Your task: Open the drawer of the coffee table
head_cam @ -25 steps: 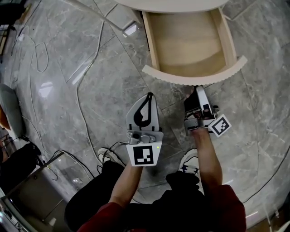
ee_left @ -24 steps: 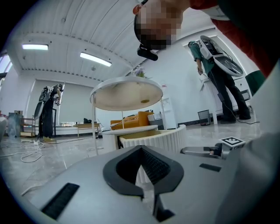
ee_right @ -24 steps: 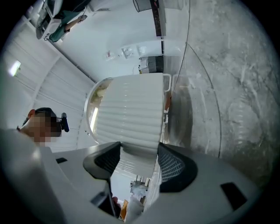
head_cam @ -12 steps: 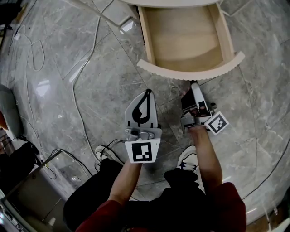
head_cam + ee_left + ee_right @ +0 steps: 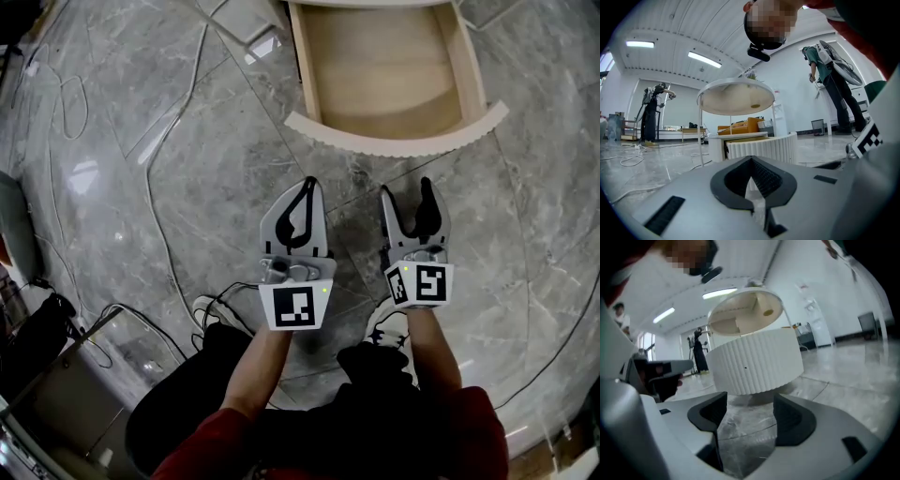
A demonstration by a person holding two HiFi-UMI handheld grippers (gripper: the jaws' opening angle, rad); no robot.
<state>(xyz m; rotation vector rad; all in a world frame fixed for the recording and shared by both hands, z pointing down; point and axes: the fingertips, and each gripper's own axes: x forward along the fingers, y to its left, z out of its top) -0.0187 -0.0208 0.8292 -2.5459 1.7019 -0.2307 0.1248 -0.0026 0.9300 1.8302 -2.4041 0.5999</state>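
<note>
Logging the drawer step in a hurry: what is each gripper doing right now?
Left gripper: closed, holding nothing.
Right gripper: open, empty, clear of the pulled-out drawer.

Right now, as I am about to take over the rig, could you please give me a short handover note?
Left gripper: shut and empty, short of the drawer front.
Right gripper: open, only floor between its jaws, which have just opened a little further; clear of the drawer.
Drawer: pulled well out of the coffee table, its inside bare.
Done: the drawer is open.
Left: nothing that I can see; probably just back both grippers away.
</note>
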